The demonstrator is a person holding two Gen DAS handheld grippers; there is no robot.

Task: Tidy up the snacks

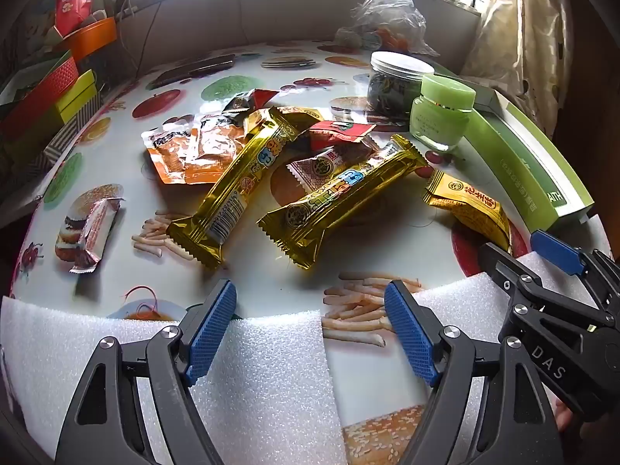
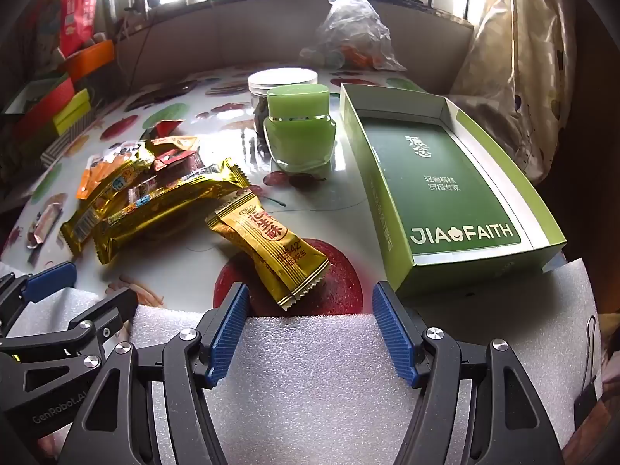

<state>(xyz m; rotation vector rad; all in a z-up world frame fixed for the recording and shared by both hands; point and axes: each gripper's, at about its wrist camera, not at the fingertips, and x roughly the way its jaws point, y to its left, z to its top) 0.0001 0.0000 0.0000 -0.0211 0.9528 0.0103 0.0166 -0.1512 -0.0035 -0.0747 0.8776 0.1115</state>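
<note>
Snacks lie in a loose pile on the table: two long gold bars [image 1: 236, 182] [image 1: 341, 201], orange packets [image 1: 186, 147], red and white sachets [image 1: 329, 159], a small silver bar [image 1: 95, 232] apart at the left, and a yellow pastry packet [image 1: 469, 205] [image 2: 271, 248]. An open green box [image 2: 445, 178] lies at the right and is empty. My left gripper [image 1: 310, 325] is open and empty, short of the gold bars. My right gripper [image 2: 310, 317] is open and empty, just short of the yellow packet, and also shows in the left wrist view [image 1: 542, 263].
A green jar [image 2: 300, 131] and a clear white-lidded jar [image 1: 395, 81] stand behind the snacks. A crumpled plastic bag [image 1: 387, 19] lies at the back. Coloured boxes [image 1: 46, 93] are stacked at the left. White foam sheets [image 1: 263, 379] cover the near table edge.
</note>
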